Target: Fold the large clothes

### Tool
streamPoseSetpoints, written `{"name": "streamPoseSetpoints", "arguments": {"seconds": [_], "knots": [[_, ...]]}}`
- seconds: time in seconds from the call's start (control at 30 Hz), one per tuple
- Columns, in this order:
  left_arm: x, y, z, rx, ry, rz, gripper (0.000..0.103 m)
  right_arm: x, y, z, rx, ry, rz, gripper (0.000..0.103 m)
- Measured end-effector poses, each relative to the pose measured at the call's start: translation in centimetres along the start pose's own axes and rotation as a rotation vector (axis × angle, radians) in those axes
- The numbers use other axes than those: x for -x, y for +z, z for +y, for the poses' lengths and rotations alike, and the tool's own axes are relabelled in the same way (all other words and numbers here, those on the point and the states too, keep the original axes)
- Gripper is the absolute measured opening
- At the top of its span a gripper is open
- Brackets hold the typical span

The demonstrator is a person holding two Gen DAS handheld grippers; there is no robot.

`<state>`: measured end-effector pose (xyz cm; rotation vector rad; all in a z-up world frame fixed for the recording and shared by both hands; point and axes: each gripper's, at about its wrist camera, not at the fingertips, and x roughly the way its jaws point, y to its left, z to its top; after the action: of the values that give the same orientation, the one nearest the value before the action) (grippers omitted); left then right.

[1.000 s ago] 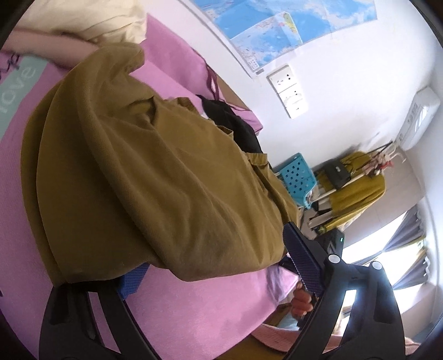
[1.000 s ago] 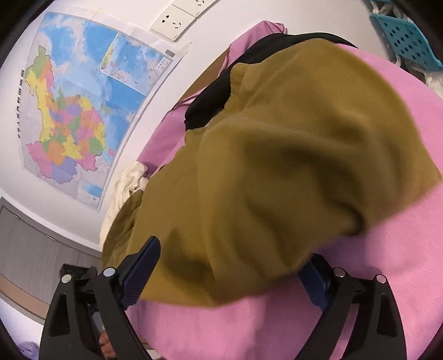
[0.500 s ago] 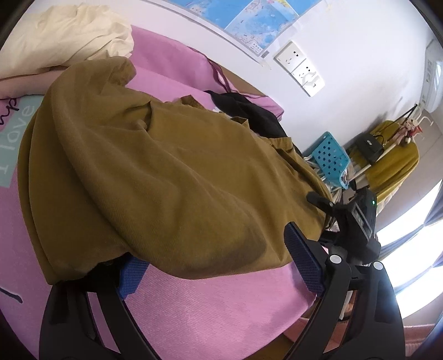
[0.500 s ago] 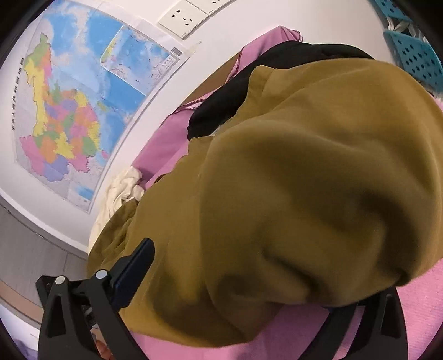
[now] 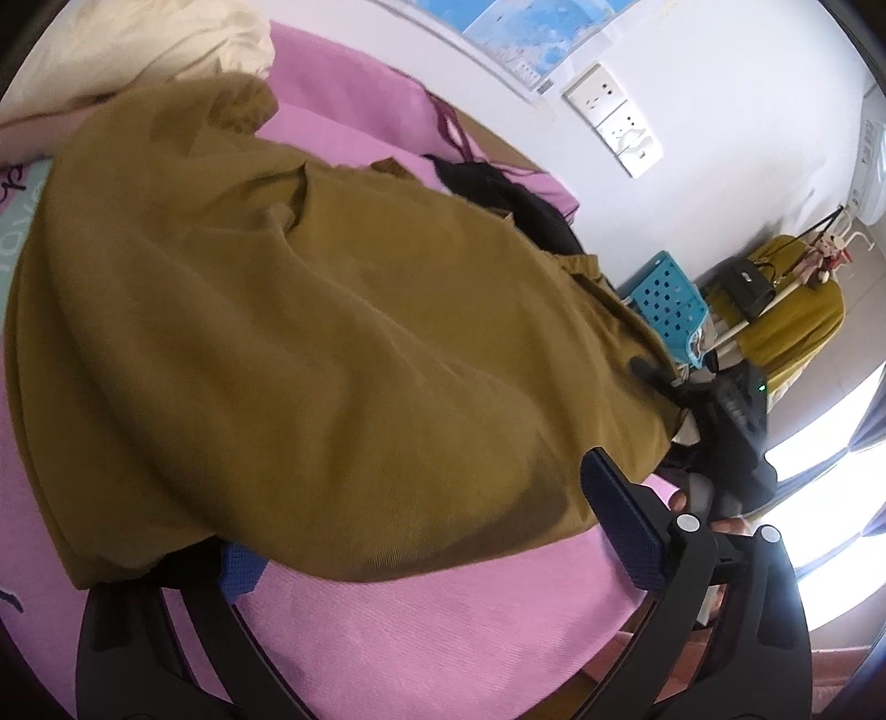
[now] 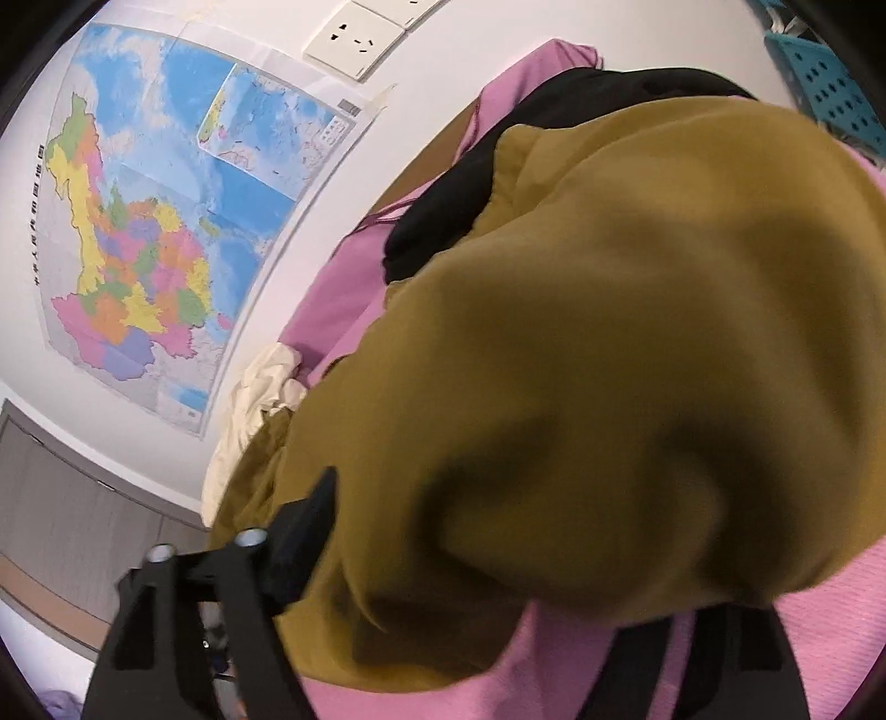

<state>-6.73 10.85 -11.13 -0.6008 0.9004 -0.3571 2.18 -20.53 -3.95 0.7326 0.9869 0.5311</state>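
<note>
A large mustard-brown garment (image 5: 310, 343) lies heaped across the pink bedspread (image 5: 432, 626), its bulk stretching from the cream bedding (image 5: 138, 50) at the bed's far end toward the near edge, where its lower fold overhangs the grippers. The left gripper (image 5: 421, 545) is angled downward toward the bed, jaws spread wide and opening; the garment's hem drapes over the left finger, hiding most of its blue pad, while the right finger stands clear beside the cloth, so the pads do not pinch it. The right gripper (image 6: 515, 559) also tilts down at the bed, its jaws wide but closing, with a thick bulge of the garment (image 6: 581, 387) filling the space between them and covering the right finger; no clamping on the fabric can be seen. A black garment (image 6: 470, 188) lies beyond the brown one near the wall, under a map (image 6: 166, 221) and a socket plate (image 6: 354, 41). Fingers of the person's hand (image 5: 720, 526) show just behind the left gripper.
</note>
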Motion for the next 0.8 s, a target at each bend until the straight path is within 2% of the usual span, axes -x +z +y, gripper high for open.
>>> {"name": "streamPoseSetpoints", "arguments": {"seconds": [0.1,0.17,0.23,0.27,0.33,0.37,0.4,0.47,0.5,0.63,0.8], "knots": [[-0.1,0.2,1.1,0.057,-0.063,-0.024,0.098,-0.6,0.2,0.8,0.014,-0.016,-0.001,0.095],[0.0,0.7,2.2,0.107,-0.124,-0.047,0.098,-0.8,0.2,1.0,0.024,-0.026,-0.006,0.093],[-0.2,1.2,2.7,0.142,-0.148,-0.050,0.098,-0.8,0.2,1.0,0.036,-0.054,-0.013,0.075],[-0.3,1.5,2.8,0.163,-0.151,-0.049,0.098,-0.7,0.2,0.7,0.040,-0.080,-0.017,0.053],[-0.7,2.0,3.0,0.188,-0.161,-0.050,0.097,-0.5,0.5,0.1,0.023,-0.034,0.000,0.045],[-0.8,2.2,3.1,0.208,-0.161,-0.049,0.089,-0.3,0.5,0.1,0.030,-0.026,0.003,0.040],[-0.9,2.4,3.4,0.228,-0.150,-0.048,0.067,0.0,0.5,0.2,0.038,-0.005,-0.001,0.034],[-0.8,2.8,4.1,0.268,-0.164,-0.043,0.045,0.5,0.6,0.6,0.055,0.036,-0.010,0.027],[-0.5,2.9,4.2,0.283,-0.189,-0.046,0.038,0.9,0.8,1.1,0.070,0.053,-0.014,0.024],[1.4,3.9,2.0,0.183,-0.160,-0.061,0.032,2.8,1.6,4.1,0.155,0.101,-0.051,0.021],[5.4,6.6,-1.8,0.056,-0.212,-0.124,0.031,6.3,3.9,8.8,0.265,0.168,-0.119,0.020]]}}
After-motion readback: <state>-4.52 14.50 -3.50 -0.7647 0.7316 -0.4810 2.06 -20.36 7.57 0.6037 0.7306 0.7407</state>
